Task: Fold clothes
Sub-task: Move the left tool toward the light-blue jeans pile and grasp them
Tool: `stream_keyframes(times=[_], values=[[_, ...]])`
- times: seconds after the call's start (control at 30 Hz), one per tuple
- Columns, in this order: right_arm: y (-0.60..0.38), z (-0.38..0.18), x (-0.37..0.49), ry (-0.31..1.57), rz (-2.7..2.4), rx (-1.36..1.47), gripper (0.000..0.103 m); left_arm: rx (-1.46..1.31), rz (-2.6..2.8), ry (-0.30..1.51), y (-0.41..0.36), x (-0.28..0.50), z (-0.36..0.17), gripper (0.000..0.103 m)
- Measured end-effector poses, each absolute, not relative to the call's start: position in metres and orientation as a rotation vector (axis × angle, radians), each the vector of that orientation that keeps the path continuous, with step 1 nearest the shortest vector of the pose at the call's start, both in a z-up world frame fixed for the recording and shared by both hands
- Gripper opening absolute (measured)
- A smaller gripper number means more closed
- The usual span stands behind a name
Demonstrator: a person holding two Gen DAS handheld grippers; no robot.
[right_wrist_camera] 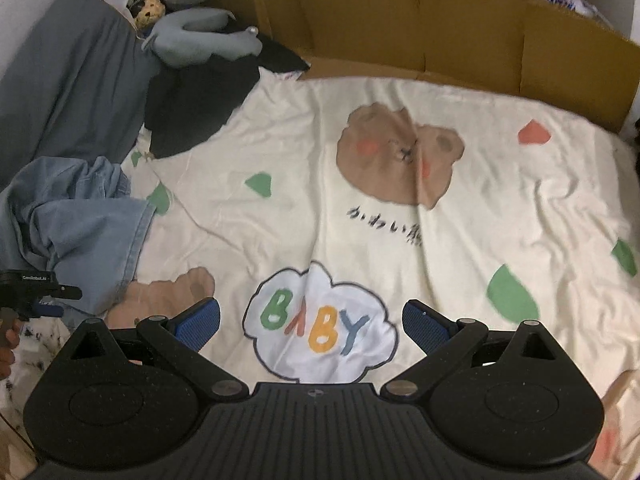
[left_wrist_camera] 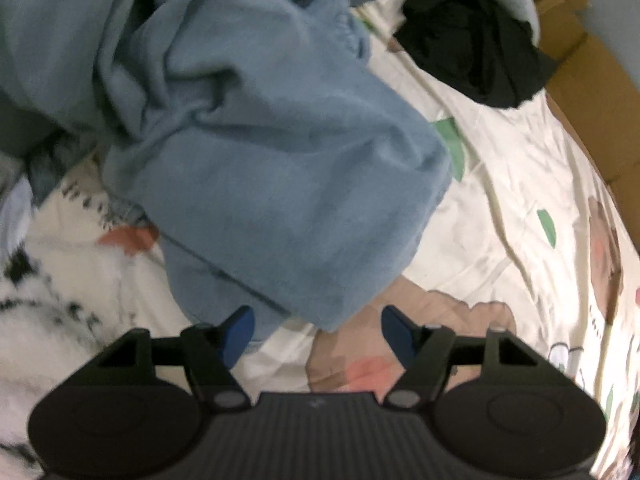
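Observation:
A crumpled light blue denim garment (left_wrist_camera: 256, 168) lies on the printed cream bedsheet (left_wrist_camera: 500, 200); its hem reaches down between the fingers of my left gripper (left_wrist_camera: 316, 330), whose jaws stand apart without pressing the cloth. In the right wrist view the same denim garment (right_wrist_camera: 80, 216) sits at the far left, with the left gripper (right_wrist_camera: 32, 292) and a hand beside it. My right gripper (right_wrist_camera: 312, 320) hovers open over the "BABY" cloud print (right_wrist_camera: 320, 328), nothing between its blue pads.
A black garment (right_wrist_camera: 200, 108) and a grey-blue cloth (right_wrist_camera: 68, 80) lie at the back left, with a grey plush toy (right_wrist_camera: 200, 36). Cardboard walls (right_wrist_camera: 440, 32) edge the far side of the bed. A black-and-white patterned fabric (left_wrist_camera: 48, 300) lies at the left.

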State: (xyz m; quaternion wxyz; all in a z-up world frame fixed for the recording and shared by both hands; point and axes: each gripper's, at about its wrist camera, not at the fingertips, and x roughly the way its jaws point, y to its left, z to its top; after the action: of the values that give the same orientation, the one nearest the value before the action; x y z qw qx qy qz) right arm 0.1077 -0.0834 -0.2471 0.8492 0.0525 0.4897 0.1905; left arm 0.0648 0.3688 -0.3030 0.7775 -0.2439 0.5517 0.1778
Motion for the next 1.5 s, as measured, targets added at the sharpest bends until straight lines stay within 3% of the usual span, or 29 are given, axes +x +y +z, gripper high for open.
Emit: stream_keyframes(times=[0.13, 0.3, 0.4, 0.53, 0.6, 0.67, 1.27, 1.5], values=[[-0.078, -0.260, 0.101, 1.050, 0.420, 0.137, 0.100, -0.566, 0.389, 1.151, 0.373, 0.061, -0.314, 0.072], [-0.068, -0.272, 0.092, 1.042, 0.445, 0.106, 0.099, -0.601, 0.393, 1.087, 0.379, 0.060, -0.329, 0.064], [-0.064, -0.277, 0.090, 1.039, 0.473, 0.084, 0.092, -0.670, 0.411, 1.051, 0.386, 0.054, -0.338, 0.050], [-0.059, -0.281, 0.091, 1.045, 0.486, 0.084, 0.091, -0.751, 0.447, 0.958, 0.394, 0.041, -0.334, 0.027], [-0.055, -0.283, 0.092, 1.046, 0.499, 0.085, 0.091, -0.750, 0.441, 0.916, 0.393, 0.037, -0.327, 0.022], [-0.051, -0.284, 0.092, 1.044, 0.517, 0.079, 0.091, -0.738, 0.421, 0.892, 0.390, 0.036, -0.318, 0.005], [0.034, -0.256, 0.103, 0.971, 0.776, 0.041, 0.091, -0.540, -0.004, 0.877, 0.306, 0.053, -0.245, 0.003], [0.065, -0.244, 0.101, 0.936, 0.849, 0.009, 0.081, -0.559, -0.139, 0.903, 0.269, 0.057, -0.235, 0.003]])
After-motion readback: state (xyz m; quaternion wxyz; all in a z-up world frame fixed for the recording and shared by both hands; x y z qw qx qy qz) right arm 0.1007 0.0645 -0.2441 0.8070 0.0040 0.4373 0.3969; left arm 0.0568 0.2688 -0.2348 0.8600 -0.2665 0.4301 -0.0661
